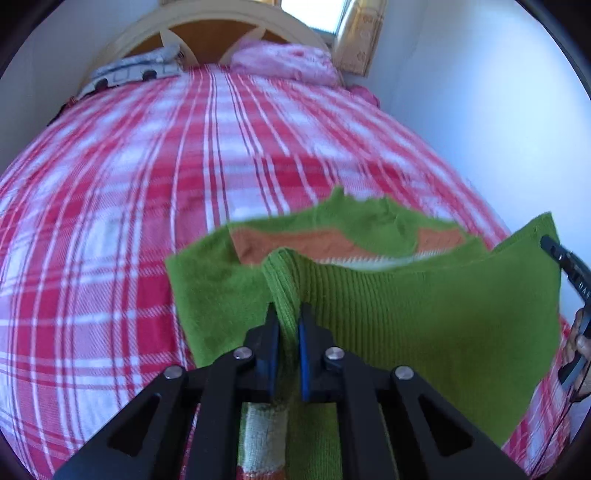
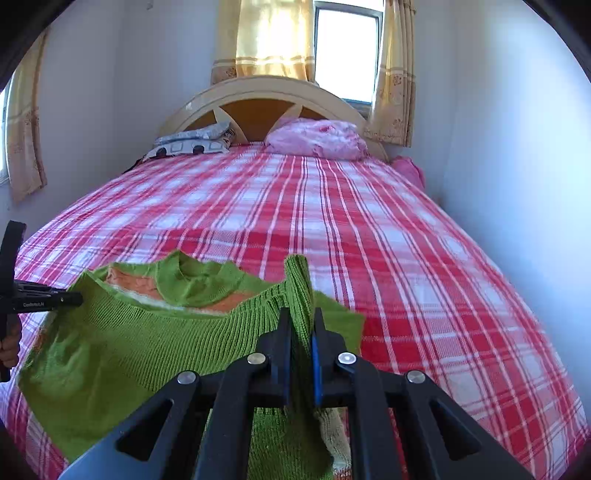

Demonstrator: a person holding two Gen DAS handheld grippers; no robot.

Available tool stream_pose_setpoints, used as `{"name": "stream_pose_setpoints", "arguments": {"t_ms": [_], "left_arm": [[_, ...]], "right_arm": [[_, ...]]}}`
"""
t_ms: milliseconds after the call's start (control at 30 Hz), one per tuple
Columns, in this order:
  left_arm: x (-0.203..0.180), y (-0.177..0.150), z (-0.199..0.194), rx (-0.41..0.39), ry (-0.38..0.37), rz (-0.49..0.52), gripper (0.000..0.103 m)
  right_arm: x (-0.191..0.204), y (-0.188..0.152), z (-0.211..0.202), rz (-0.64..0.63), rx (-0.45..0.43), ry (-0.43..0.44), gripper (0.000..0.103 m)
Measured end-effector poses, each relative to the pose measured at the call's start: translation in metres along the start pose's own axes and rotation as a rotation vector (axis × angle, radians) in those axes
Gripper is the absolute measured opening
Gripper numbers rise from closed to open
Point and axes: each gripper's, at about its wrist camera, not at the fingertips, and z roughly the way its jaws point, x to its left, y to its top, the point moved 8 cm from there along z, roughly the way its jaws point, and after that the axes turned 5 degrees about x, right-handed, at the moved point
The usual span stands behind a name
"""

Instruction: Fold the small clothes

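A small green knit sweater (image 1: 424,317) with orange and white stripes is held up over the red plaid bed. My left gripper (image 1: 287,314) is shut on one corner of its ribbed hem. My right gripper (image 2: 300,317) is shut on the other hem corner of the sweater (image 2: 147,339). The hem is stretched between the two grippers and lifted, and the neck end lies forward on the bed. The right gripper shows at the right edge of the left wrist view (image 1: 554,247); the left gripper shows at the left edge of the right wrist view (image 2: 74,299).
The bed (image 2: 406,240) has a red and white plaid cover. A pink pillow (image 2: 317,138) and a grey patterned pillow (image 2: 192,142) lie by the wooden headboard (image 2: 258,96). A white wall (image 2: 517,147) runs along the right side. A window with yellow curtains (image 2: 273,33) is behind.
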Motion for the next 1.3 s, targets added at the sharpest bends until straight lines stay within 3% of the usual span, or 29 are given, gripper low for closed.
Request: {"name": "stream_pose_setpoints", "arguments": {"t_ms": [200, 333, 533, 600, 733, 800, 900, 967, 1000, 1033, 1200, 1300], "left_arm": [[0.015, 0.056, -0.011, -0.097, 0.015, -0.085, 0.009], [0.028, 0.080, 0.013, -0.111, 0.058, -0.129, 0.009], [0.050, 0.058, 0.084, -0.004, 0.189, -0.170, 0.010], [0.052, 0.052, 0.088, -0.023, 0.215, -0.162, 0.012], [0.051, 0.053, 0.087, -0.017, 0.279, -0.147, 0.024], [0.053, 0.054, 0.084, -0.018, 0.297, -0.154, 0.033], [0.059, 0.049, 0.072, -0.024, 0.261, -0.187, 0.039], [0.064, 0.042, 0.055, -0.033, 0.239, -0.215, 0.039], [0.063, 0.039, 0.049, -0.033, 0.240, -0.218, 0.039], [0.060, 0.035, 0.042, -0.036, 0.237, -0.207, 0.039], [0.012, 0.008, 0.013, -0.068, 0.220, -0.081, 0.039], [-0.013, -0.017, 0.010, -0.057, 0.195, -0.068, 0.047]], "right_arm": [[-0.006, 0.046, 0.017, -0.020, -0.043, -0.028, 0.008], [-0.013, 0.060, 0.071, -0.032, -0.017, -0.075, 0.008], [-0.013, 0.019, 0.156, -0.041, 0.100, -0.078, 0.008], [-0.012, 0.006, 0.178, -0.045, 0.190, -0.065, 0.009], [-0.012, -0.003, 0.194, -0.044, 0.280, -0.050, 0.011], [-0.018, 0.000, 0.189, 0.001, 0.268, -0.009, 0.012], [-0.043, 0.019, 0.148, 0.172, 0.112, 0.091, 0.012], [-0.073, 0.026, 0.103, 0.308, -0.007, 0.083, 0.012], [-0.082, 0.024, 0.088, 0.324, -0.017, 0.050, 0.012], [-0.088, 0.020, 0.072, 0.313, -0.006, 0.019, 0.012], [-0.047, -0.020, 0.035, 0.158, 0.102, 0.097, 0.012], [-0.014, -0.055, 0.031, 0.112, 0.163, 0.143, 0.012]]}}
